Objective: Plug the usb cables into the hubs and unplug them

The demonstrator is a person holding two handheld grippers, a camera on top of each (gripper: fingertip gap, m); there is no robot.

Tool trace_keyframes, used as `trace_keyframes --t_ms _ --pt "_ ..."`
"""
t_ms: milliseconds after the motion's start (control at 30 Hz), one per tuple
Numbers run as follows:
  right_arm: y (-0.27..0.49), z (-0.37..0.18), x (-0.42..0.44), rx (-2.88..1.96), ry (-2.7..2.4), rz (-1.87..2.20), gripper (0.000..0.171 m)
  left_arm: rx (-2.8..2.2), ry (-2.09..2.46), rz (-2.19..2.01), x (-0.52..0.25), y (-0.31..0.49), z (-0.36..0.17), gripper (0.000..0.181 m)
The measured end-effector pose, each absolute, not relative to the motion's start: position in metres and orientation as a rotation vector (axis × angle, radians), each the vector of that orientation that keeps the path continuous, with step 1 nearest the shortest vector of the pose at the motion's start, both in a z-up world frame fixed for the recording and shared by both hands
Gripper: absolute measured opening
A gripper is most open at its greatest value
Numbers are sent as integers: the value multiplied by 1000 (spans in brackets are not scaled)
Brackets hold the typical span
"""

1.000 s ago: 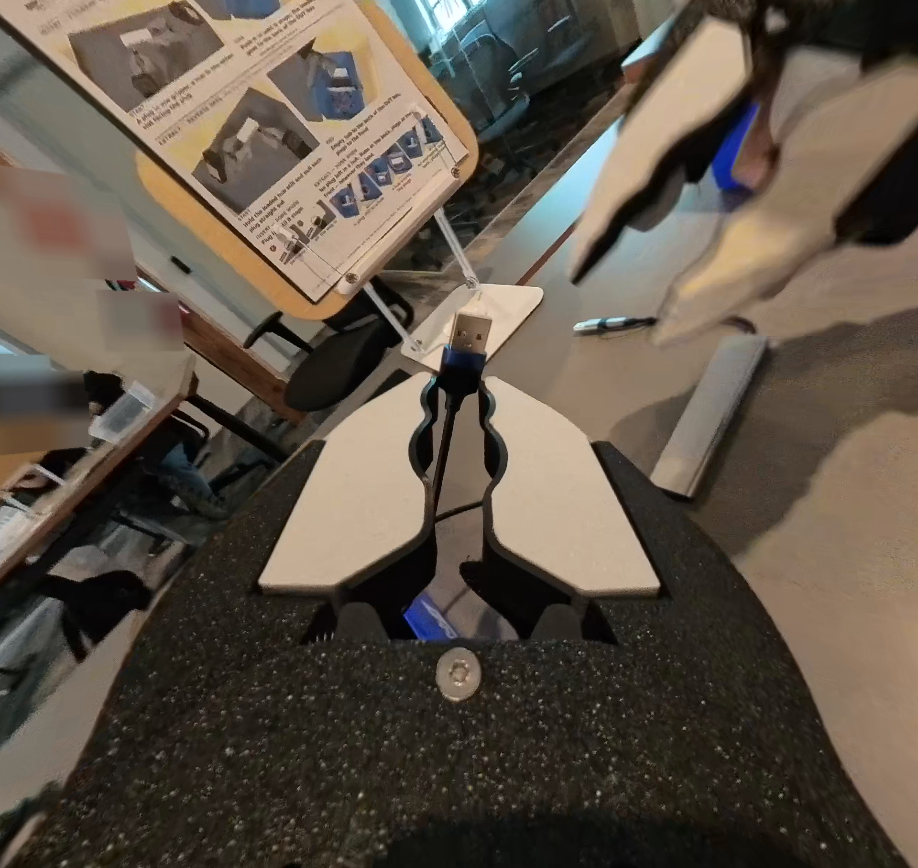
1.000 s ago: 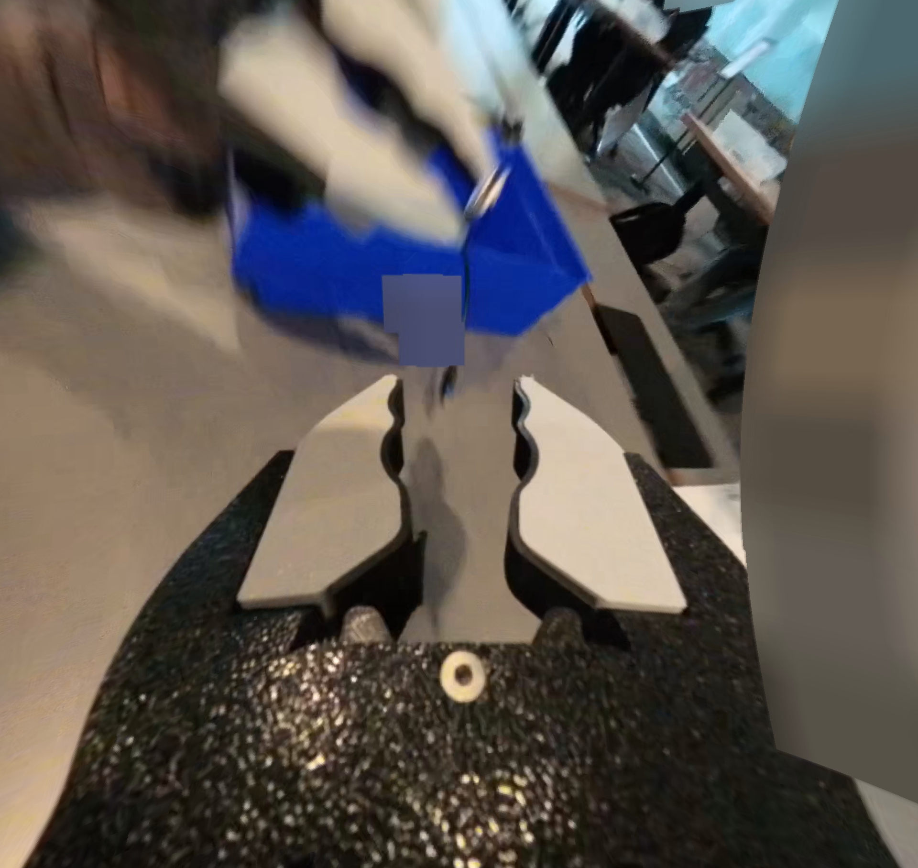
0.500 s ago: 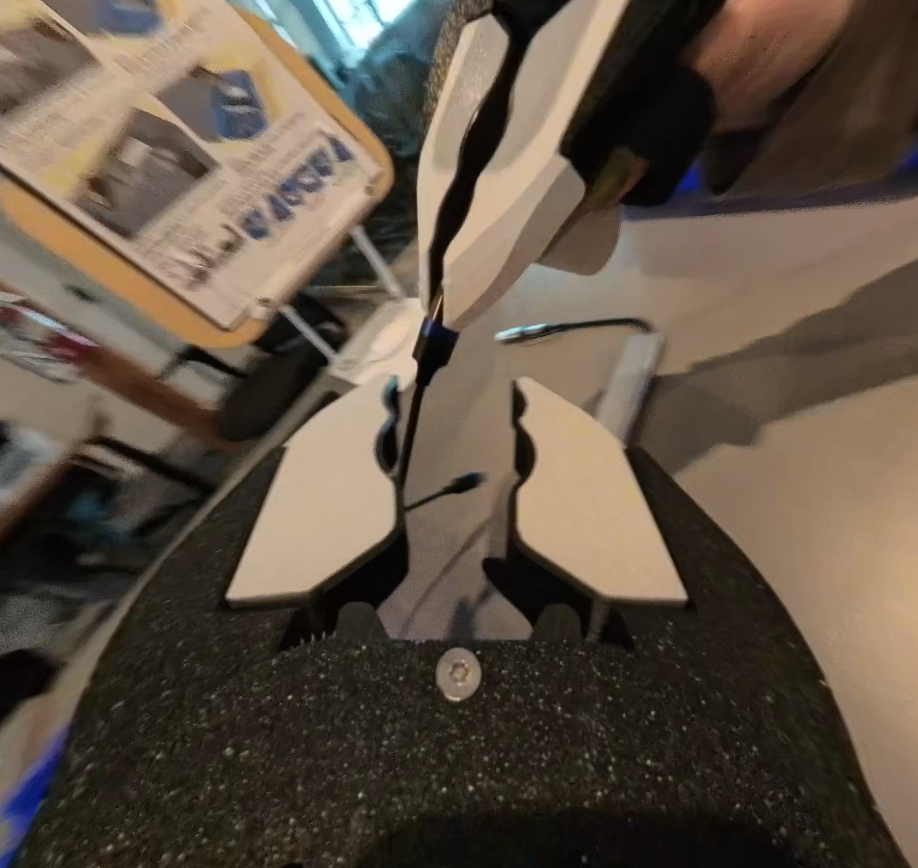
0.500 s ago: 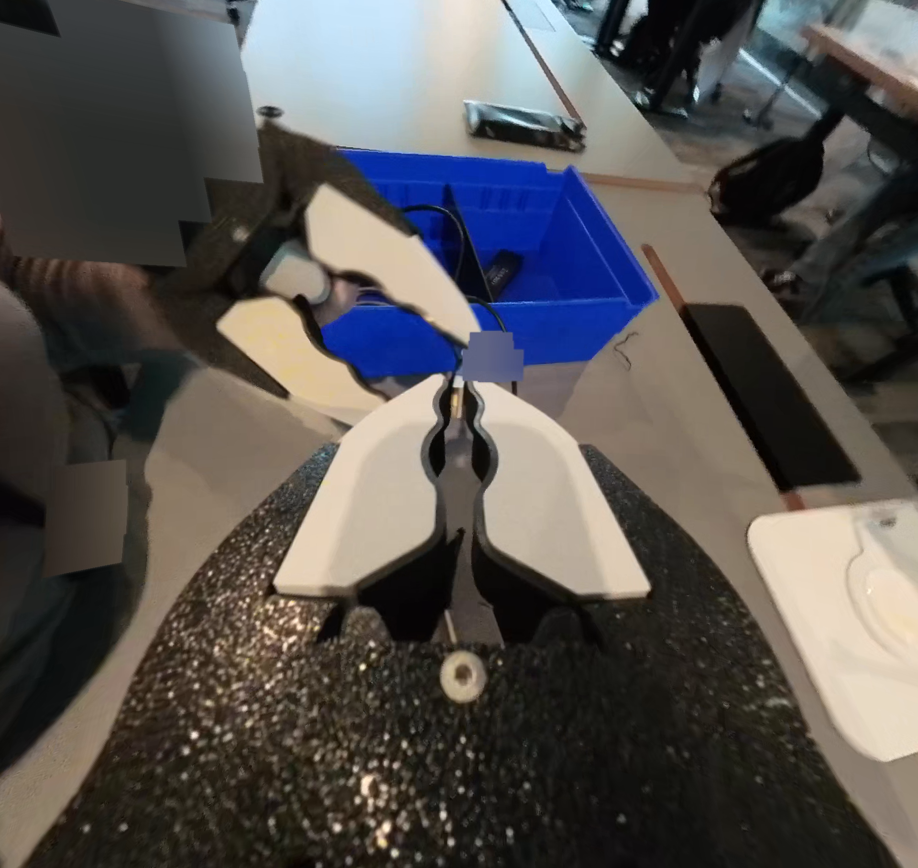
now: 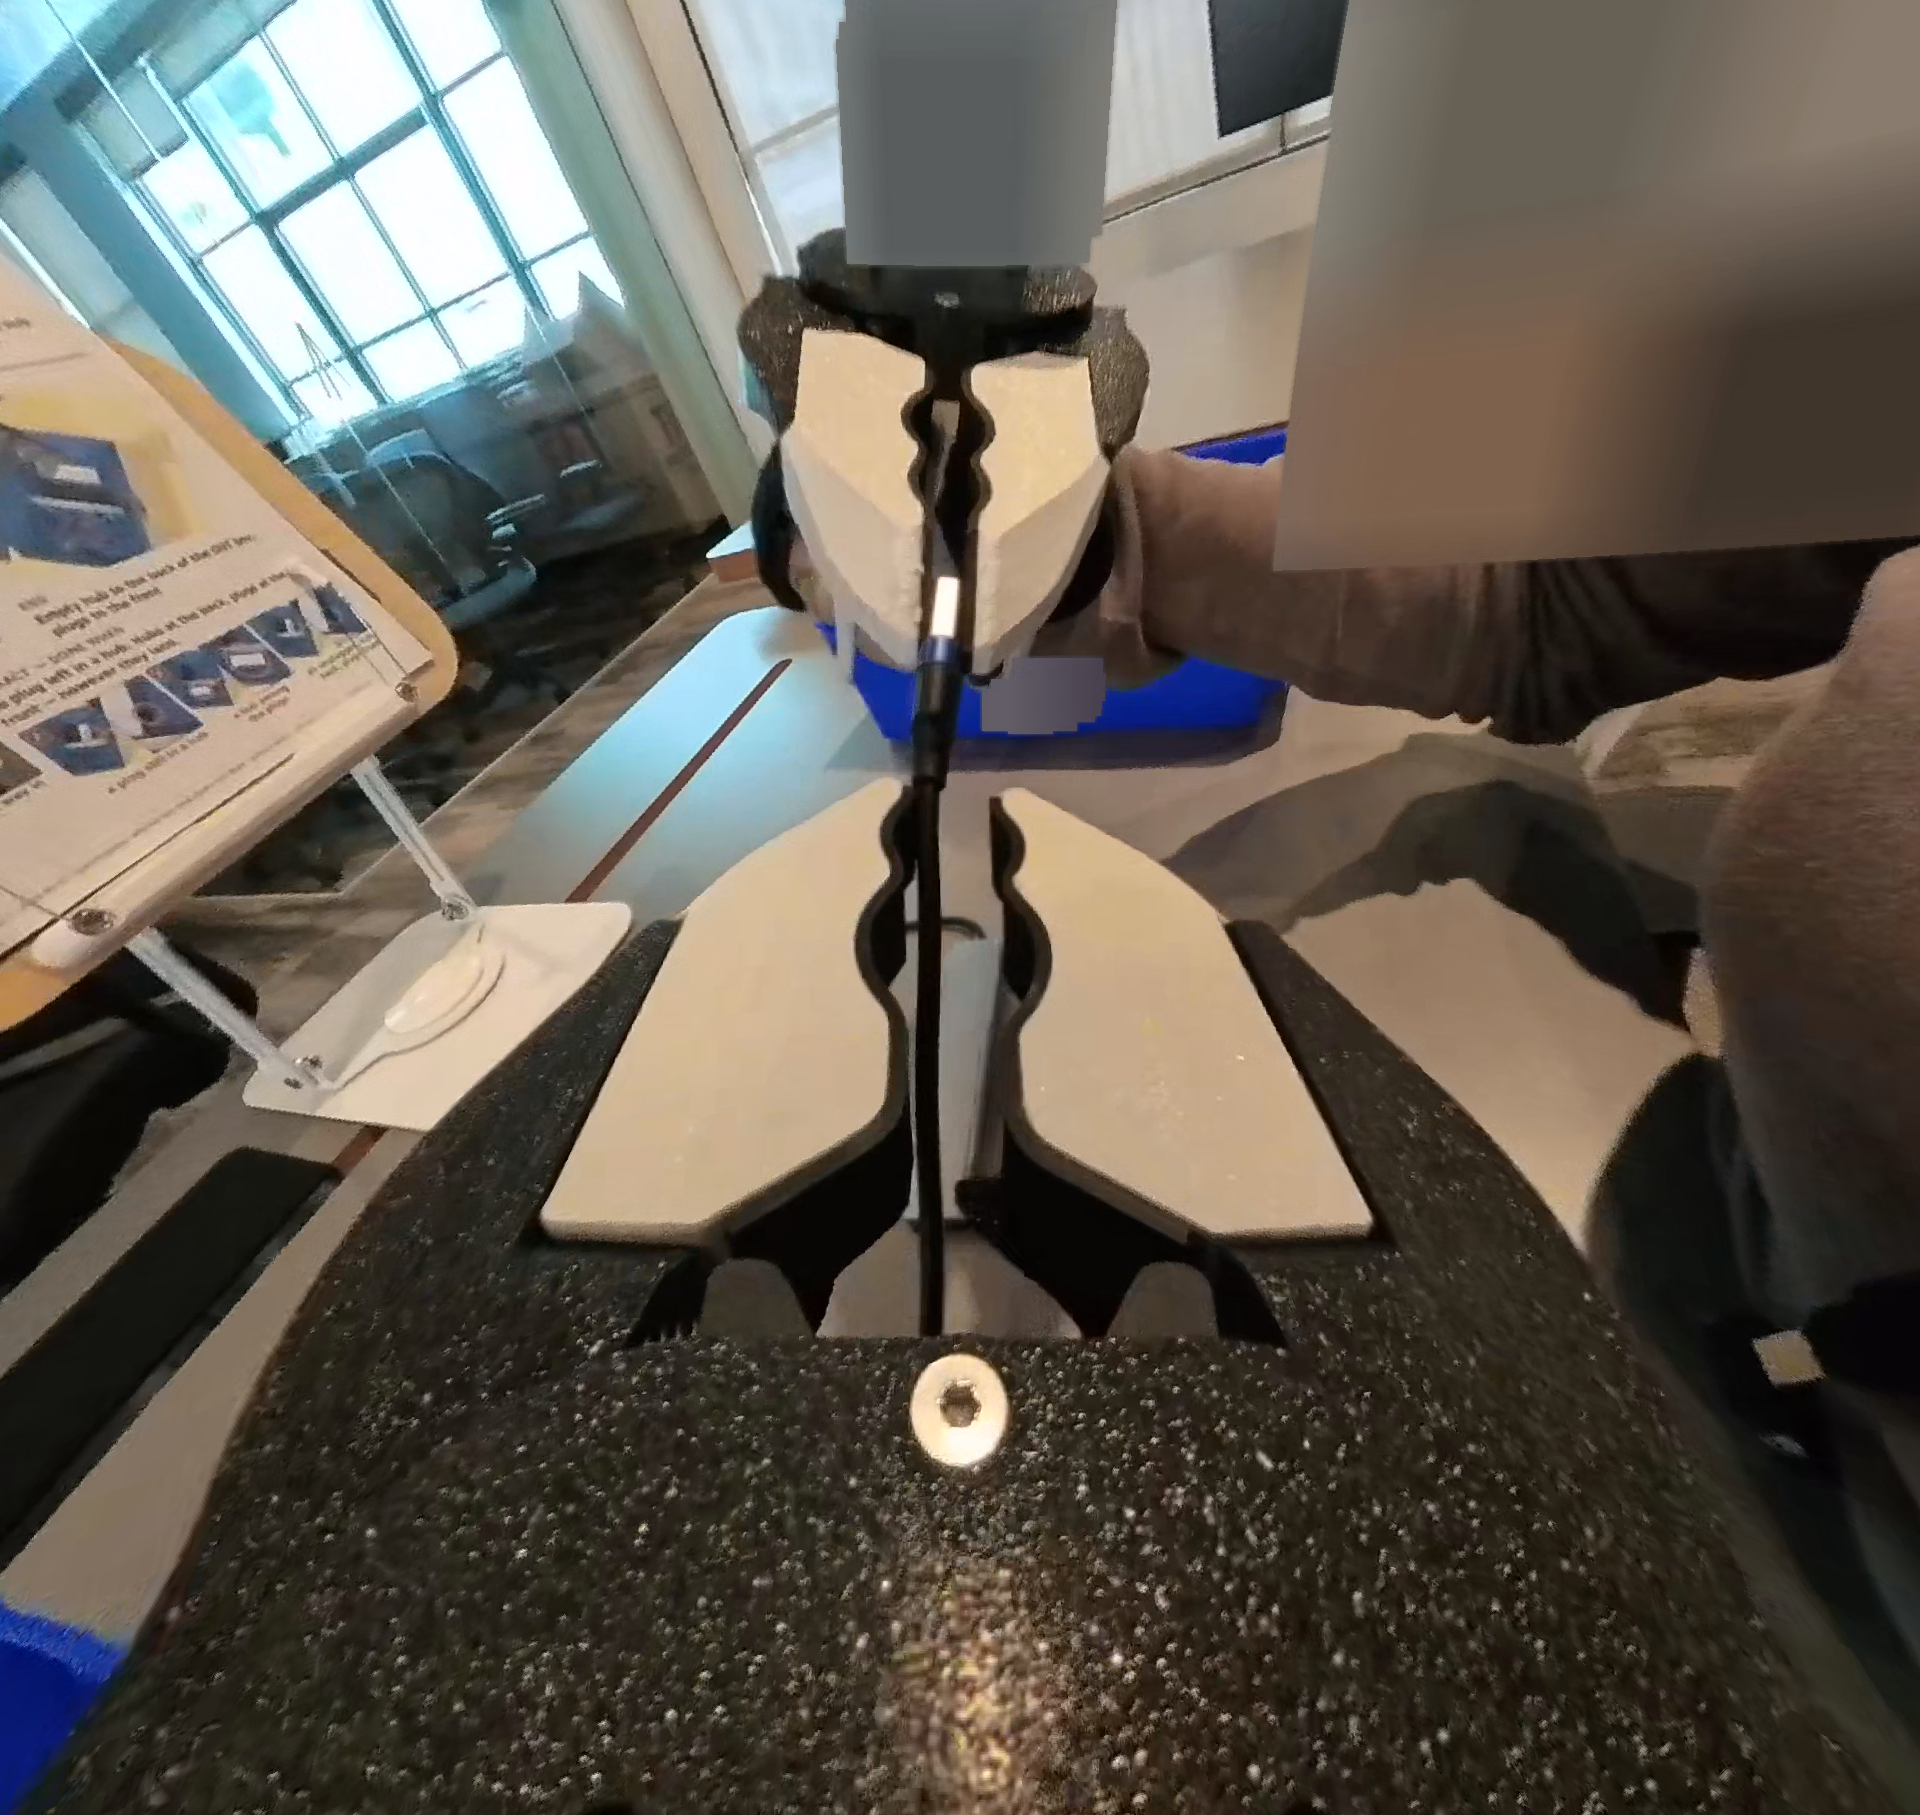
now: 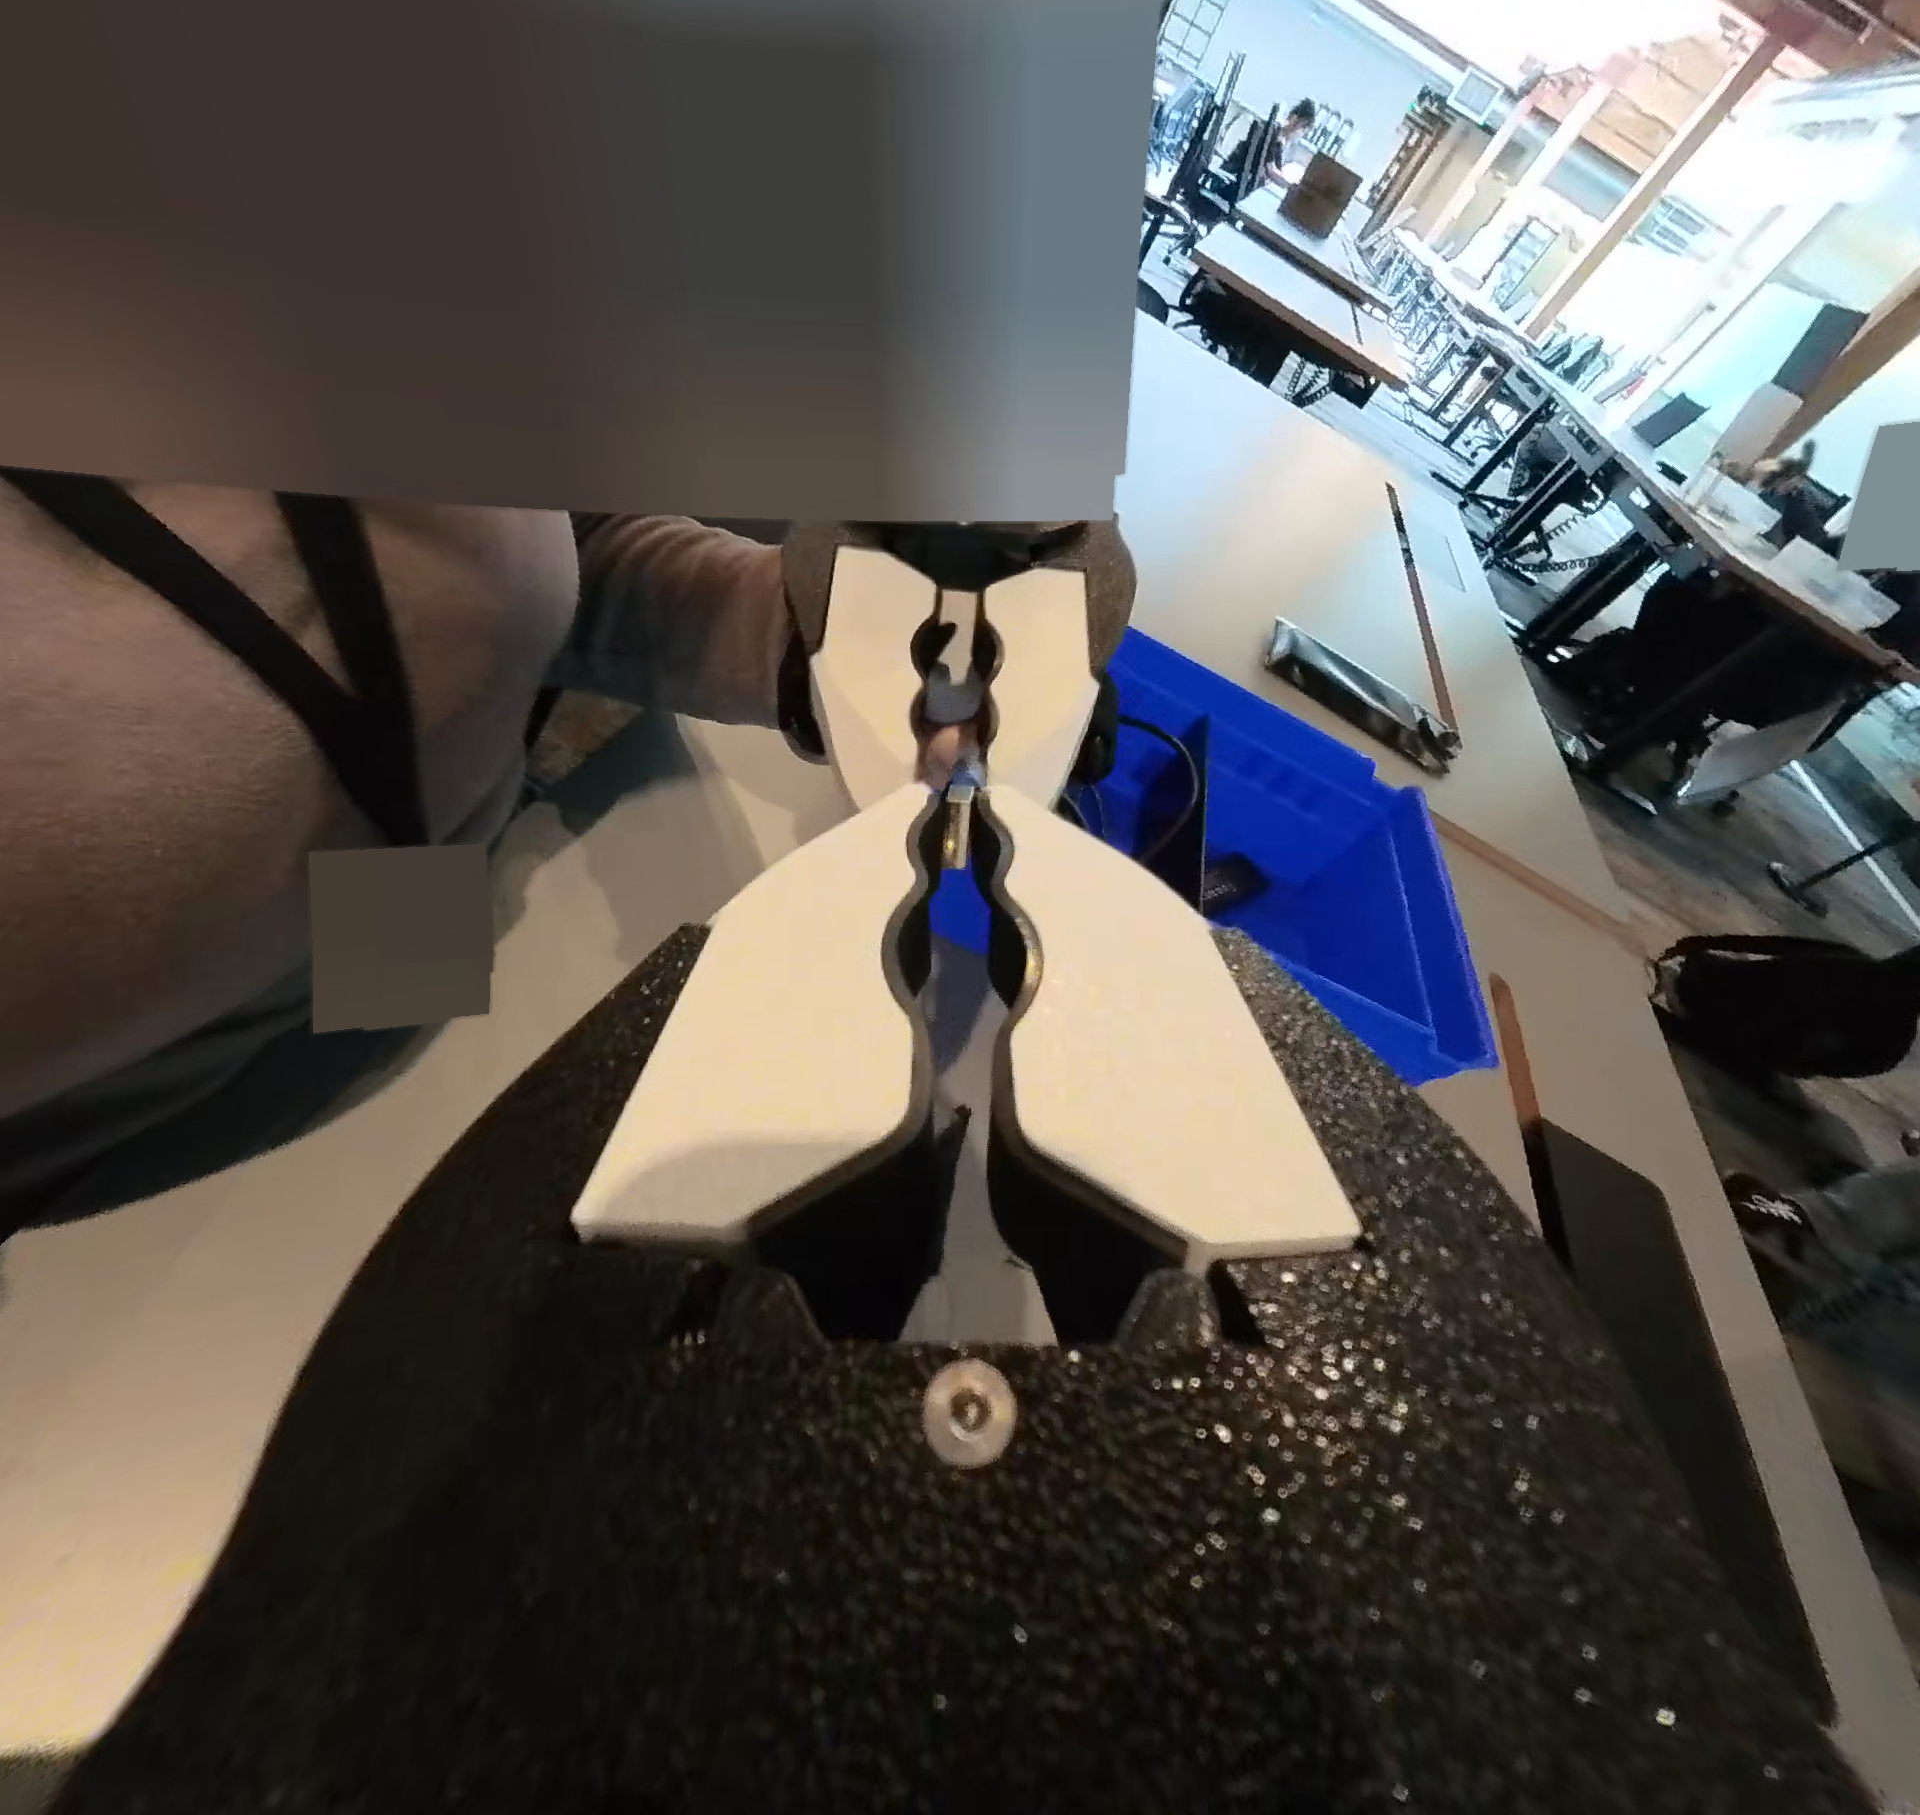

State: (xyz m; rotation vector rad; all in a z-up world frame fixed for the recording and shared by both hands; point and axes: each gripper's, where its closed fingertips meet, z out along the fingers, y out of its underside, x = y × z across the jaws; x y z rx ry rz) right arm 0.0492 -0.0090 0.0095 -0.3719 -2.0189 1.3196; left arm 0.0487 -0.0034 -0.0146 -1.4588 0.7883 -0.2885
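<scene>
Right tool (image 6: 961, 809) clamps one USB plug (image 6: 958, 823); left tool (image 5: 943, 825) gapes around its cable (image 5: 928, 1017); one blue bin (image 6: 1340, 892), grey desk (image 6: 1278, 539), office.

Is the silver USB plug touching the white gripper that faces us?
Touching. In the left wrist view the right gripper pinches the silver USB plug between its white fingertips; the left gripper stands open around the cable.

Tilted illustrated instruction board (image 5: 187, 726) on white flat-based stand (image 5: 436, 1007) at 9 o'clock on grey counter (image 5: 686, 757). Silver foil pouch (image 6: 1361, 695) at 1 o'clock, past blue plastic bin (image 6: 1340, 882).
</scene>
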Motion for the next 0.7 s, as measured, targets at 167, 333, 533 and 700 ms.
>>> trace_keyframes --t_ms 167,333,533,700 --pt "-13 6 52 -340 -2029 1333 5 -1440 785 -408 53 -7 -14 33" --pt "-20 6 52 -314 -2026 1353 5 -1365 781 -419 55 -11 -7 12" --pt "-19 4 52 -312 -2004 1389 4 -1348 775 -433 55 -12 -6 10" --pt "-18 1 51 -322 -1983 1419 5 -1326 752 -477 53 -12 -5 8"
